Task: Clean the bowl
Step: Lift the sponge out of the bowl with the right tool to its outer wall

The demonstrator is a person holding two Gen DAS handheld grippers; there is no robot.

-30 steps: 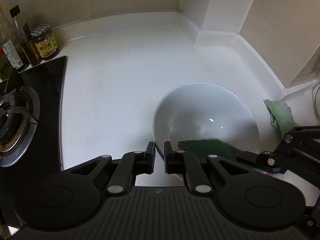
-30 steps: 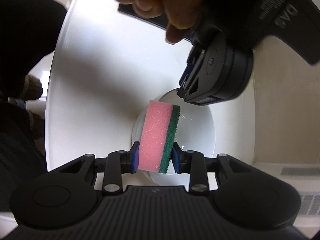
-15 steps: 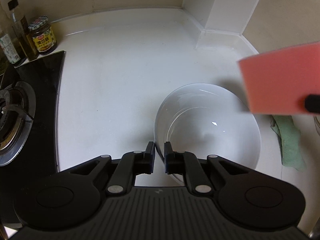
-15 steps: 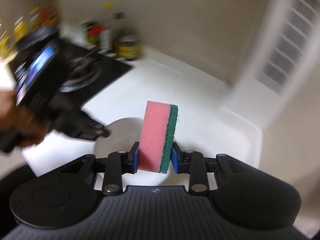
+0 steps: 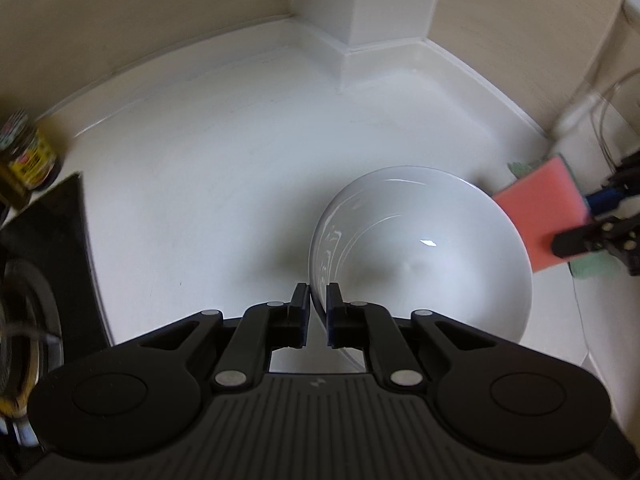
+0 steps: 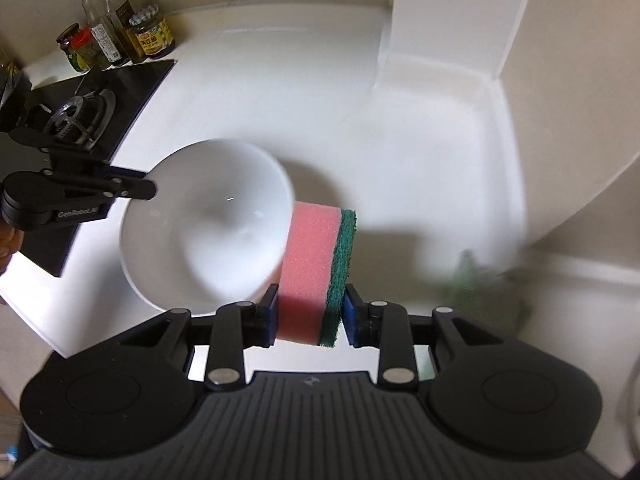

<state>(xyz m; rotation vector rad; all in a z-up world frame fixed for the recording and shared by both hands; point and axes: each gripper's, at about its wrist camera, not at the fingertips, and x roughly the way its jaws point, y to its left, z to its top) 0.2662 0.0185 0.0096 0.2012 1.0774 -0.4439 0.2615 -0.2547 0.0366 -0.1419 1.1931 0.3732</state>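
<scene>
The left tongs (image 5: 317, 309) have just been closing and now pinch the near rim of the white bowl (image 5: 420, 256), one pad outside the wall and one inside, with the thin edge caught between them. The right tongs (image 6: 310, 314) are clamped on a sponge (image 6: 314, 270), which stands on edge with its pink foam toward the left pad and its dark green scrubbing layer against the right pad. The sponge is held up clear of the bowl, just past the bowl's right side as the right wrist camera sees it; from the left wrist camera it shows as a pink block beside the far right rim. The bowl sits on the white desk (image 6: 280, 92), its inside glossy with a small highlight near the bottom. Behind the sponge, to the right of the bowl, a crumpled green cloth (image 5: 592, 266) lies on the desk, blurred in both views. To the left of the bowl is a black glass stove (image 6: 96, 96) with a metal burner ring. Beyond the stove, against the beige wall, stand several bottles and jars (image 6: 116, 32), among them a jar with a yellow label. A white boxed column (image 6: 448, 16) rises at the back corner of the desk. Part of a hand (image 6: 8, 240) shows at the left edge, behind the left tongs.
</scene>
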